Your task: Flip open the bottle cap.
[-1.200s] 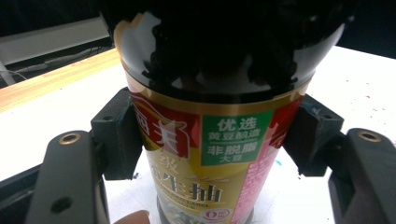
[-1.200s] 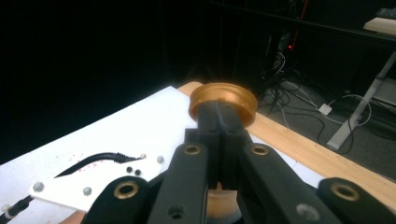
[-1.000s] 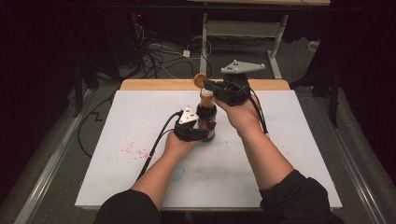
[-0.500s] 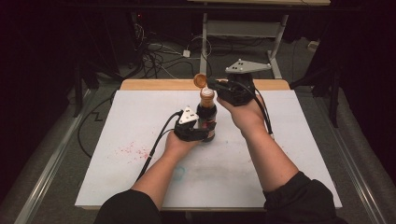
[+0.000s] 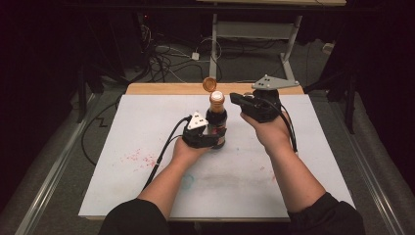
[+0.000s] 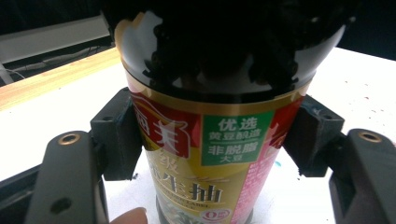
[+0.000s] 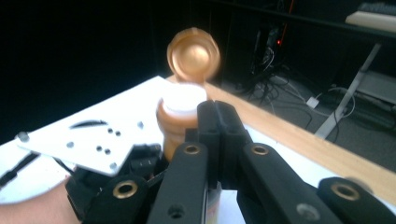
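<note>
Left hand-held gripper (image 6: 205,140): clamps bottle (image 5: 216,122) upright.
Right hand-held gripper (image 5: 237,98): jaws shut, empty; has drawn back from the neck.
Flip cap (image 5: 209,84): open; spout exposed.

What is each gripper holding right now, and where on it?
The left gripper clamps the bottle by its labelled body, one pad on each side. The right gripper is shut on nothing, beside the bottle's neck; the cap is flipped open.
</note>
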The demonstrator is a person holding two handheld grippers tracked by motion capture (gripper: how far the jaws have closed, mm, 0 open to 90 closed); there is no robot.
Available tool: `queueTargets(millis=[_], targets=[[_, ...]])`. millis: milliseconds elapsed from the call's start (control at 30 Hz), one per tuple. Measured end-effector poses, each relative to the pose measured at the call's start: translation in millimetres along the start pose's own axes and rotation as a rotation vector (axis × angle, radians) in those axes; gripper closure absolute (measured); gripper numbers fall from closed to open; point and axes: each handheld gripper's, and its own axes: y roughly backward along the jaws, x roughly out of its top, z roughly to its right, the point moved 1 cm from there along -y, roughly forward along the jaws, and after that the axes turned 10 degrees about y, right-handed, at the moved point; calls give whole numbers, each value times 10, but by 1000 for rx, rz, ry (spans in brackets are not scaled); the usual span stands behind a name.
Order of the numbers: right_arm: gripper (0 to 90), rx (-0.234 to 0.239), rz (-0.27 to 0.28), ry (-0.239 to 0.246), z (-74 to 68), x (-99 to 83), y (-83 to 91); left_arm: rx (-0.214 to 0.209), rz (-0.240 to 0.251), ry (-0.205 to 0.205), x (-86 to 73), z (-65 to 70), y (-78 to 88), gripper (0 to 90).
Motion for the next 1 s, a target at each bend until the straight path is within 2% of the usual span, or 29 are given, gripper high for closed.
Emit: queueTargets(millis=[33,67,133,167,200,233,267,533,567,633,667,700,833,933,1000], targets=[[900,0,0,0,0,0,0,0,0,0,0,0,0,287],[900,3,-9,-9,10,-99,-21,0,0,2,-1,1,0,287],[900,5,-14,-14,13,-148,-32,0,-2,4,1,1,0,286],[900,7,-25,-21,18,-250,-58,1,-3,3,1,1,1,286],[900,7,-25,-21,18,-250,-58,1,-4,3,2,1,2,286],[900,11,-38,-33,24,-357,-89,1,-4,4,3,1,2,286],[900,11,-38,-33,24,-357,-89,1,-5,4,4,1,3,286],[900,32,-95,-54,1,-802,-226,7,-13,6,18,3,12,285],[900,37,-112,-59,-12,-922,-256,8,-15,5,19,4,12,284],[900,38,-132,-64,-21,-1040,-287,14,-21,4,23,10,11,283],[900,38,-132,-64,-21,-1040,-287,18,-22,3,27,12,8,283],[823,47,-142,-82,-26,-1150,-314,21,-24,2,28,17,7,282],[749,63,-141,-102,-14,-1287,-337,27,-30,7,35,25,13,279],[627,71,-141,-115,0,-1393,-350,26,-37,9,44,20,29,277],[518,64,-139,-98,4,-1441,-354,30,-49,17,42,7,40,268]])
